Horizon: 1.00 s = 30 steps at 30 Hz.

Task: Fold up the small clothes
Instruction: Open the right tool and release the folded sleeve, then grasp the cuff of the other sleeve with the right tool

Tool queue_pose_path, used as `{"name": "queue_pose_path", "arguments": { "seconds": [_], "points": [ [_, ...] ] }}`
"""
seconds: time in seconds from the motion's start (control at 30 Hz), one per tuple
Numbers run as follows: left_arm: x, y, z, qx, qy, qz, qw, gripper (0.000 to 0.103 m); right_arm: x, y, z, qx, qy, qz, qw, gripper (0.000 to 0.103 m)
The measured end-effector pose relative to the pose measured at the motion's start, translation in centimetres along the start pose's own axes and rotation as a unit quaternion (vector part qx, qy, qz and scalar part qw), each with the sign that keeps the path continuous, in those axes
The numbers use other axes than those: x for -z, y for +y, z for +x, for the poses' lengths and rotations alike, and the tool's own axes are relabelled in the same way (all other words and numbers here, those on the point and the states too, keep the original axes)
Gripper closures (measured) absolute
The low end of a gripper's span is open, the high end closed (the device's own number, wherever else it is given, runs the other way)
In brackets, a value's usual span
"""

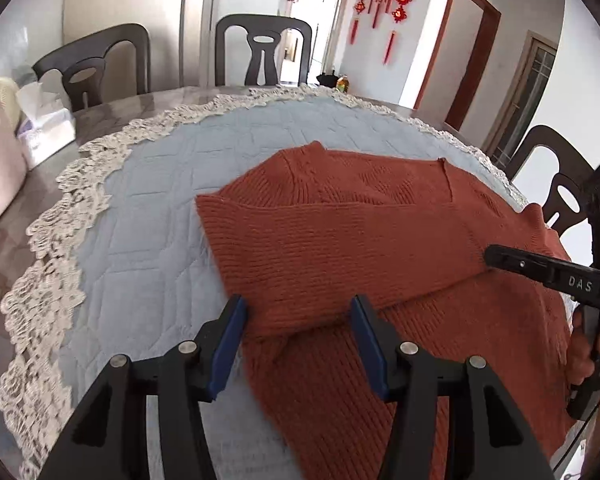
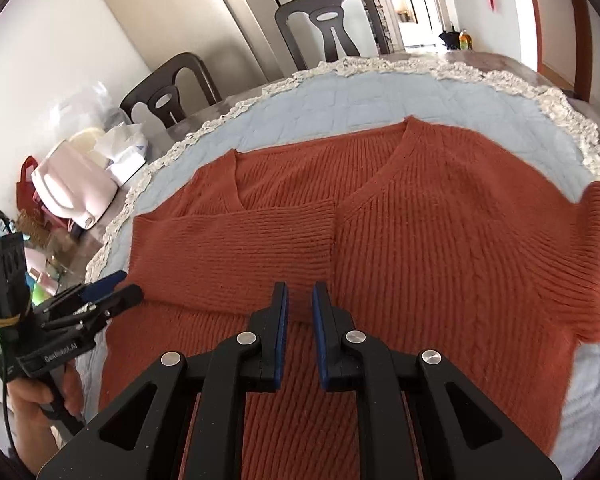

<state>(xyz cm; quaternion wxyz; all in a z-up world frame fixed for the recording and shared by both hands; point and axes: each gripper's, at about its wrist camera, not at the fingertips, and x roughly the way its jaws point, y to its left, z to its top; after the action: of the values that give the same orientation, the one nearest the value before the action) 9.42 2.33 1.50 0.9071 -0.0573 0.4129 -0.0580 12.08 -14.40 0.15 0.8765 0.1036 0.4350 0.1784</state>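
Left wrist view: the sweater (image 1: 380,248) lies flat on the blue quilted cloth (image 1: 148,216) that covers the surface, w/ its neck on the far side. One sleeve (image 1: 300,240) is already folded across the chest, I think so that the body becomes a narrower shape for the next fold. My left hand-held gripper (image 1: 298,344) hangs just over the near edge of that sleeve. Its jaws stand about half open and nothing is between the blue pads; I see no contact w/ the knit. At the right side my other tool reaches in over the sweater.

Right wrist view: the same sweater (image 2: 380,240) fills the middle, the V neck at the far side, and the folded sleeve (image 2: 240,240) ends near the centre line. The other sleeve (image 2: 596,256) is not folded yet and hangs to the right, so prob. it is next. My right hand-held gripper (image 2: 300,312) is above the fabric, jaws nearly closed w/ only a narrow gap, empty. At the left my left hand (image 2: 40,404) holds its tool beside the sweater's edge.
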Motion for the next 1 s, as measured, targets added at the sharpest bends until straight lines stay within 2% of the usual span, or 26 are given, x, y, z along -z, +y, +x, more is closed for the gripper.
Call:
{"name": "queue_pose_path", "arguments": {
  "seconds": [0.07, 0.17, 0.23, 0.5, 0.73, 1.0],
  "points": [
    [0.3, -0.5, -1.2, -0.008, -0.013, 0.004, 0.9999, 0.046, 0.3, 0.3, -0.6, -0.002, -0.002, -0.005, 1.0, 0.091],
    [0.8, -1.1, -2.9, -0.016, -0.024, 0.002, 0.9996, 0.046, 1.3, 0.2, -1.9, -0.005, -0.009, -0.005, 1.0, 0.08],
    [1.2, -1.8, -3.9, -0.018, -0.033, 0.005, 0.9993, 0.046, 2.1, 0.0, -2.9, -0.008, -0.016, 0.0, 1.0, 0.069],
    [2.0, -4.6, -5.6, -0.011, -0.045, 0.032, 0.9984, 0.046, 3.3, -0.4, -6.0, -0.001, -0.037, -0.003, 0.999, 0.054],
    [2.1, -6.5, -5.1, -0.006, -0.038, 0.048, 0.9981, 0.046, 3.8, -2.5, -7.5, 0.017, -0.048, 0.014, 0.999, 0.053],
    [1.1, -6.9, -3.3, -0.004, -0.033, 0.05, 0.9982, 0.046, 4.1, -7.9, -9.1, 0.048, -0.063, 0.092, 0.993, 0.053]
  ]
}}
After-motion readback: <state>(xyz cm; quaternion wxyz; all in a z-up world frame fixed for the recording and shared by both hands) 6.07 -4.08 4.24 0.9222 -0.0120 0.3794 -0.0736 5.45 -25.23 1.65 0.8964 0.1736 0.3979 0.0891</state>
